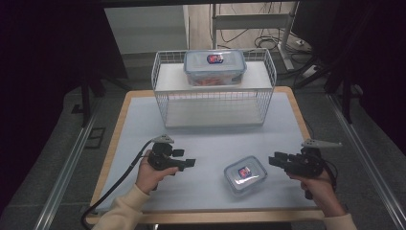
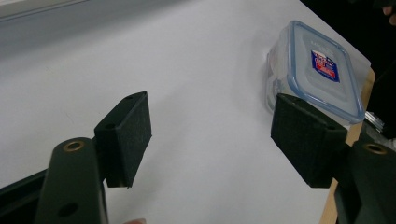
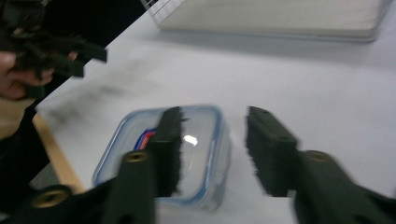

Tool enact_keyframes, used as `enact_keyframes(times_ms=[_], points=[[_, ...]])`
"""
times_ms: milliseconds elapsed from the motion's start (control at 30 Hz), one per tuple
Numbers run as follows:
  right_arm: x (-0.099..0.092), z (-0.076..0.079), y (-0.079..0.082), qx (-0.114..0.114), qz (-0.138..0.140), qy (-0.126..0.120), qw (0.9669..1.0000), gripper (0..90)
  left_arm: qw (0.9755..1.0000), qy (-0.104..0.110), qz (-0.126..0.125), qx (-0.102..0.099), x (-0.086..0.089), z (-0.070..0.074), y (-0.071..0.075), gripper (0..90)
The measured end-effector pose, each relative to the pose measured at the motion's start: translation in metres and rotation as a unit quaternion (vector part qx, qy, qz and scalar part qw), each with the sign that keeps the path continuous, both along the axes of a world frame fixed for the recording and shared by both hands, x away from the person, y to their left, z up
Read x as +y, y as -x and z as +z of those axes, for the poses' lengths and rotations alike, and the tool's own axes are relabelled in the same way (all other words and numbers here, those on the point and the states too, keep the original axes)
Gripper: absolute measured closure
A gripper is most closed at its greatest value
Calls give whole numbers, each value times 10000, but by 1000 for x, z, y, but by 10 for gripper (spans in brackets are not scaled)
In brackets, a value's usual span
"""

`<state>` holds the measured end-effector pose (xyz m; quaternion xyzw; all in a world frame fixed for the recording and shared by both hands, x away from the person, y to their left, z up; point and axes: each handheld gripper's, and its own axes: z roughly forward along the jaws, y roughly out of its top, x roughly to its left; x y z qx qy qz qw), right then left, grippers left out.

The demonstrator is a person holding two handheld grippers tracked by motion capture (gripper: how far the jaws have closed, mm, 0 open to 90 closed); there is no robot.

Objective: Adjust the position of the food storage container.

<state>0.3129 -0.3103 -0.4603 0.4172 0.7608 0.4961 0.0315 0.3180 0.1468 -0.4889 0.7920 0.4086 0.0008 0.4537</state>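
A small clear food container with a blue-rimmed lid [image 1: 245, 173] lies on the white mat near the front edge, between the two hands. My left gripper [image 1: 189, 163] hovers to its left, pointing toward it, jaws open with nothing between them [image 2: 212, 126]; the container [image 2: 322, 65] lies beyond its right jaw. My right gripper [image 1: 274, 159] sits just right of the container and points at it. In the right gripper view its jaws [image 3: 213, 135] stand apart, open, with the container [image 3: 198, 126] close ahead behind the left jaw and no pad pressing on it.
A white wire rack [image 1: 163, 103] stands at the back of the table, with a larger lidded container [image 1: 215, 66] on its upper shelf. The table's wooden edge [image 1: 210, 216] runs along the front. The rack's lower shelf [image 3: 280, 18] lies ahead of the right gripper.
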Motion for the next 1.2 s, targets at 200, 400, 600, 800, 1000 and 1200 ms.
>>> enact_keyframes(times_ms=[200, 400, 600, 800, 1000, 1200], points=[[10, -7, 18, -8, 537, 414, 9977, 885, 10000, -1, 60, 69, 9, -4, 2, 286], [32, -14, 39, -25, 1186, 680, 9906, 895, 10000, -26, 77, 52, 9, -5, 2, 285], [56, -25, 51, 56, 1680, 993, 9808, 895, 9999, -89, 98, 50, 8, -6, 2, 282], [74, -36, 58, 74, 2024, 1340, 9701, 895, 9998, -120, 64, 112, 7, -9, 1, 279], [86, -44, 58, 73, 2003, 1494, 9683, 896, 9998, 6, 78, 203, 10, -11, -1, 281], [96, -46, 53, -12, 1791, 1527, 9719, 896, 9996, 16, 188, 208, 15, -13, -3, 283]])
